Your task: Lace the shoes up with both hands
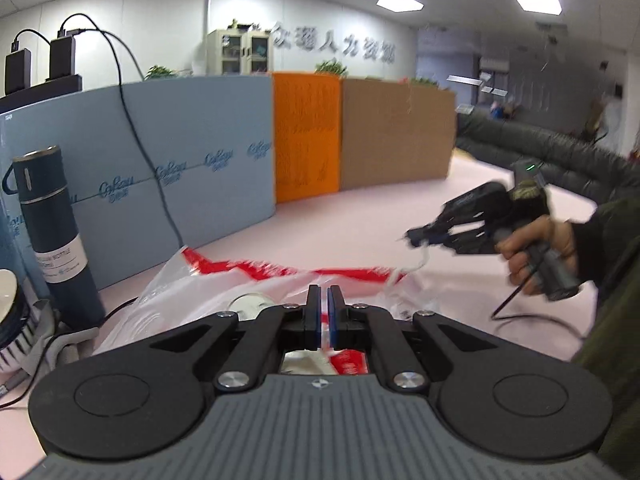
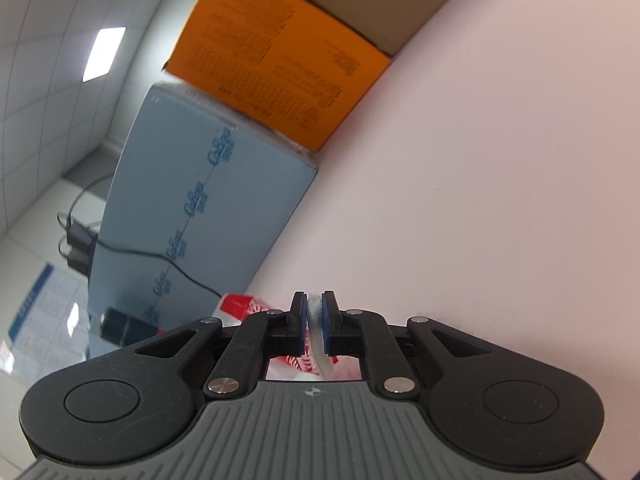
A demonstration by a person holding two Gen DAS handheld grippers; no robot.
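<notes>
L gripper (image 1: pixel 324 312) is seen low over a red-and-white plastic bag (image 1: pixel 256 280) on the pink table (image 1: pixel 360 216); its fingers are pressed nearly together, w/ only a thin slit between the blue pads (image 1: pixel 333 316), and whether anything is pinched there cannot be told. No shoe can be made out in either view.

R gripper (image 2: pixel 316 320) is seen pinching a white lace (image 2: pixel 315 320), which runs between the pads and trails down toward the bag underneath. In the left wrist view the same R gripper (image 1: pixel 416 236) is held up off the table by a hand (image 1: pixel 532 252) in a dark sleeve, w/ the lace (image 1: pixel 418 262) hanging from its tip to the bag's edge.

Writing: "Cofau"-like script (approx., blurred) is repeated in blue on the light-blue panel (image 1: pixel 180 168). The orange panel (image 1: pixel 306 136) is covered in fine print, too small to be read. A label reading "...BOTTLE" is carried by the dark blue flask (image 1: pixel 52 216) at far left. Large grey Chinese characters (image 1: pixel 332 46) are mounted on the back wall; blurred, only 人力 can be read w/ confidence. A black cable (image 1: pixel 132 120) is draped over the blue panel.
</notes>
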